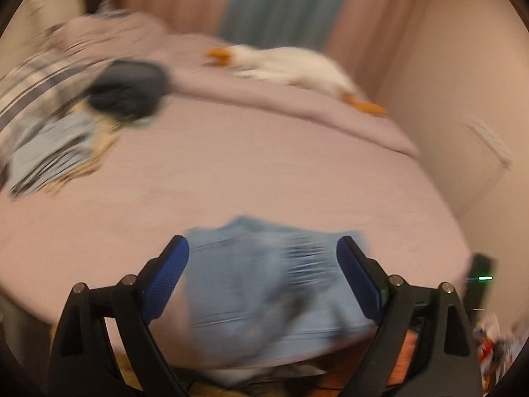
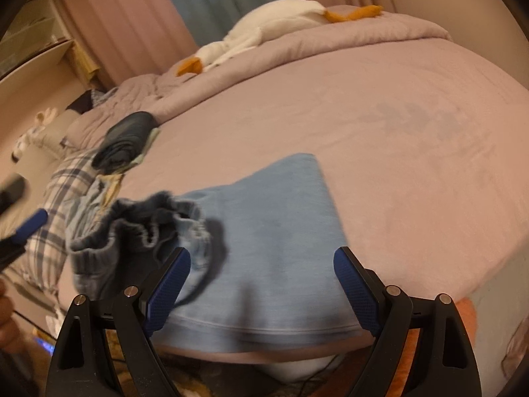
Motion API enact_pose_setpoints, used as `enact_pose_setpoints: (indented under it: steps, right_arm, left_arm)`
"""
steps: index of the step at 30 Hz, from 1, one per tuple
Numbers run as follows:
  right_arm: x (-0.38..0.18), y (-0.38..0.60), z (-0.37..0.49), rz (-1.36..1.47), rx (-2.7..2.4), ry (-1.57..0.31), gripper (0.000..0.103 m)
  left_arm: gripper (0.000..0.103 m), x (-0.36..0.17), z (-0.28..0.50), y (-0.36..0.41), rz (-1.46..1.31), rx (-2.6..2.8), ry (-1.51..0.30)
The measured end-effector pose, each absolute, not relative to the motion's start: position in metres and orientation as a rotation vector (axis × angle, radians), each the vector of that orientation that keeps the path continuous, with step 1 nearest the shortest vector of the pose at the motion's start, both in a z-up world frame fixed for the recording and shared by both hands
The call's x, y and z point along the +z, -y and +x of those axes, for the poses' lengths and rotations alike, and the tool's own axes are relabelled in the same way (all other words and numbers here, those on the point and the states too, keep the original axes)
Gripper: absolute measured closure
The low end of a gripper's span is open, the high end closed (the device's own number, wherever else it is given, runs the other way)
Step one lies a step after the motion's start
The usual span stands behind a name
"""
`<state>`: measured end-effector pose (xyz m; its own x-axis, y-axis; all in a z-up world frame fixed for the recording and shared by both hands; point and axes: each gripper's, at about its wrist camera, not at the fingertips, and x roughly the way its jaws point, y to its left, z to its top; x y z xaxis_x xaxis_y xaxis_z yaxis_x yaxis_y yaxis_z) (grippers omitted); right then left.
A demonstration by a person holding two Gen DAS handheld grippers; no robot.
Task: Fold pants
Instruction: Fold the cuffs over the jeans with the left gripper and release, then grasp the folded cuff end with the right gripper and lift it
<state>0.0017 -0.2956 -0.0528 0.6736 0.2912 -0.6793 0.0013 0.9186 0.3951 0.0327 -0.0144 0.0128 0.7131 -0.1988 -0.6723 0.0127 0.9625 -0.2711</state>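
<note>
A home bedroom: a bed point(image 2: 363, 106) (pink quilt), curtains point(image 2: 198, 0), a plush goose point(image 2: 264, 29).

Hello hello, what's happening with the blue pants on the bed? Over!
Left gripper open, right gripper open, neither gripping. Light blue pants lying at the bed's near edge, elastic waistband bunched up. Pile of plaid clothes beside them, not blocking.

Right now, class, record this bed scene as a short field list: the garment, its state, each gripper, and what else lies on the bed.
garment: light blue pants, lying at the near edge of the bed
state: legs flat, elastic waistband bunched and open at the left
left gripper: open, above the pants, gripping nothing
right gripper: open, above the pants, gripping nothing
other items: white goose plush on the quilt; folded dark garment; plaid cloth
</note>
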Motion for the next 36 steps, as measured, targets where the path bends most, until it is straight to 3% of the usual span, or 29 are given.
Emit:
enact_pose_setpoints:
  steps: [5,15,16,17,18,20,25,32,33,35,36]
  right_arm:
    - [-0.047,0.262,0.014,0.411,0.355,-0.863,0.015]
    - [-0.042,0.188,0.041,0.437,0.648,-0.937,0.015]
    - [-0.045,0.184,0.045,0.420,0.622,-0.944,0.022]
    - [-0.048,0.181,0.046,0.395,0.595,-0.947,0.048]
    - [-0.051,0.178,0.049,0.351,0.560,-0.961,0.061]
    - [-0.048,0.185,0.049,0.319,0.501,-0.941,0.073]
    - [-0.043,0.222,0.050,0.311,0.393,-0.874,0.076]
    - [-0.086,0.222,0.057,0.158,0.275,-0.968,0.072]
    - [-0.082,0.221,0.056,0.133,0.260,-0.958,0.067]
    - [-0.073,0.221,0.053,0.075,0.196,-0.934,0.031]
    - [-0.071,0.227,0.052,0.065,0.182,-0.922,0.026]
  left_arm:
    - [0.013,-0.025,0.025,-0.036,-0.314,0.050,-0.857]
    - [0.013,-0.046,0.028,-0.045,-0.312,0.096,-0.893]
    - [0.013,-0.049,0.030,-0.043,-0.317,0.080,-0.902]
    - [0.013,-0.048,0.029,-0.039,-0.319,0.067,-0.909]
    - [0.013,-0.049,0.030,-0.037,-0.322,0.048,-0.916]
    - [0.013,-0.049,0.029,-0.031,-0.328,0.015,-0.915]
    - [0.013,-0.066,0.037,-0.012,-0.339,-0.067,-0.964]
    - [0.014,-0.084,0.044,-0.001,-0.326,-0.068,-1.056]
    - [0.014,-0.083,0.044,-0.001,-0.329,-0.069,-1.053]
    - [0.014,-0.080,0.042,-0.003,-0.338,-0.073,-1.042]
    - [0.014,-0.079,0.041,-0.004,-0.344,-0.077,-1.037]
